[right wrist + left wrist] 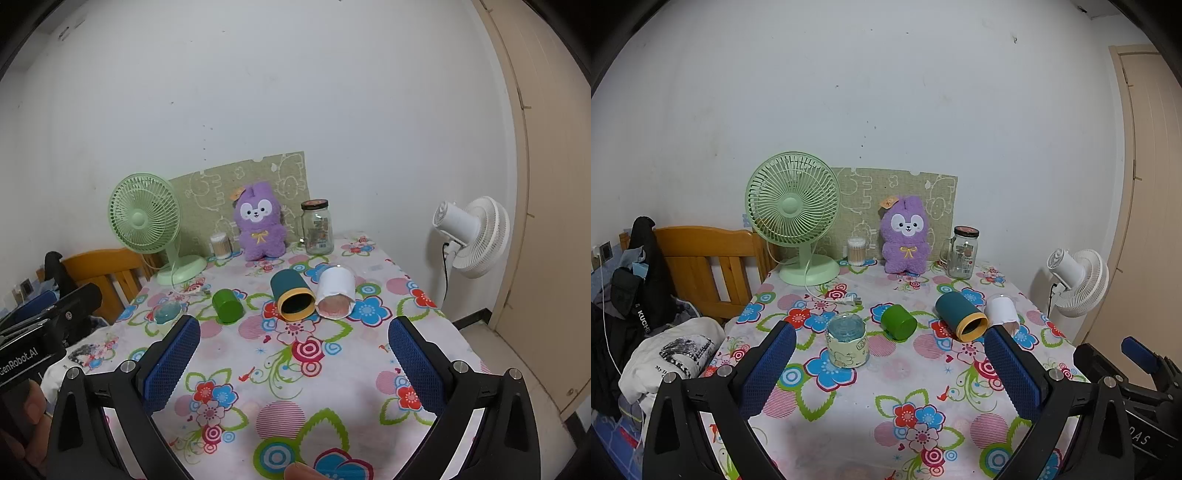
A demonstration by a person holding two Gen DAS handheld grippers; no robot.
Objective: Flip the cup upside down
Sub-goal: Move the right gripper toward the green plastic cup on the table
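Blue pads: left gripper (890,354) and right gripper (294,347) both spread wide, holding nothing, hovering over the table (332,398)
Clear cup (847,344): already mouth-down by the look of it, nearest the left gripper, standing on its own
Green cup (898,321): lying on its side, not flipped yet
Teal cup (292,298): on its side, yellow rim towards us
White cup (335,297): on its side, touching the teal one
Progress: early going, I'd say; one looks done, three left
Back row: fan (793,218), plush (905,234), jar (962,252) against the wall
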